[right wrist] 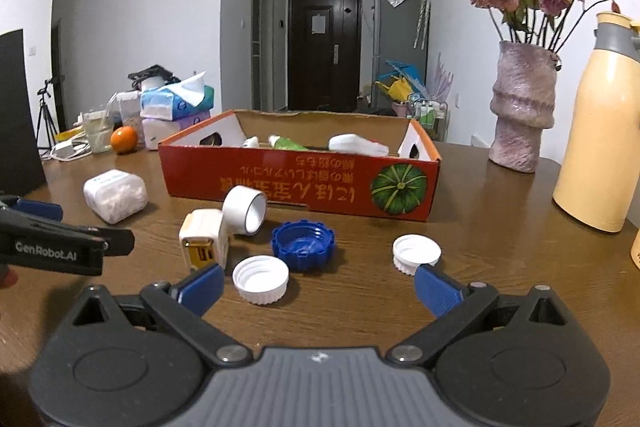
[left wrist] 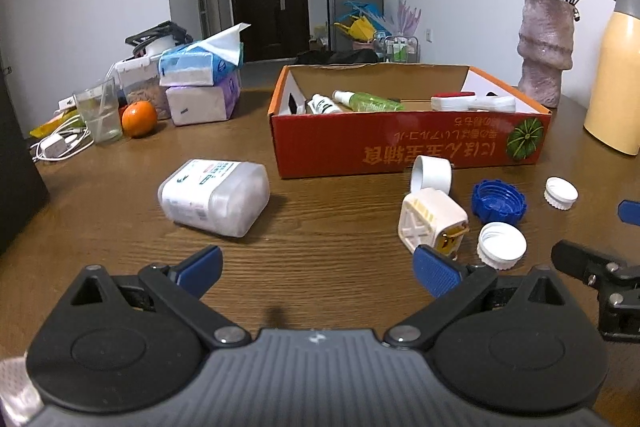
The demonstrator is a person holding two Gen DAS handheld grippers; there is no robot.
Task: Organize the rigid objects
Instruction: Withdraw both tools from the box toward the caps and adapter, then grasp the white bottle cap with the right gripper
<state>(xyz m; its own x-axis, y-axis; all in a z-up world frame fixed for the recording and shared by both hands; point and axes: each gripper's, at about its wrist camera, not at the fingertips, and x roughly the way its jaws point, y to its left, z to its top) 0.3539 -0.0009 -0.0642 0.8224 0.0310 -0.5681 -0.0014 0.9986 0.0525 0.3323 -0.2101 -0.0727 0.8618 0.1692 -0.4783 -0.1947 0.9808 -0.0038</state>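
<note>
A red cardboard box (left wrist: 400,143) (right wrist: 280,179) holds bottles and white items. In front of it lie a clear cotton-swab jar (left wrist: 214,197) (right wrist: 115,195), a white charger plug (left wrist: 432,225) (right wrist: 204,239), a white tape ring (left wrist: 432,173) (right wrist: 245,210), a blue cap (left wrist: 499,202) (right wrist: 303,245) and two white caps (left wrist: 502,245) (right wrist: 261,279) (left wrist: 561,193) (right wrist: 416,253). My left gripper (left wrist: 318,271) is open and empty, low over the table before the jar and plug. My right gripper (right wrist: 318,285) is open and empty, just before the caps.
Tissue packs (left wrist: 200,83), a glass (left wrist: 100,117), an orange (left wrist: 139,119) and a white cable (left wrist: 60,145) sit at the far left. A pink vase of flowers (right wrist: 520,111) and a yellow flask (right wrist: 600,131) stand at the right.
</note>
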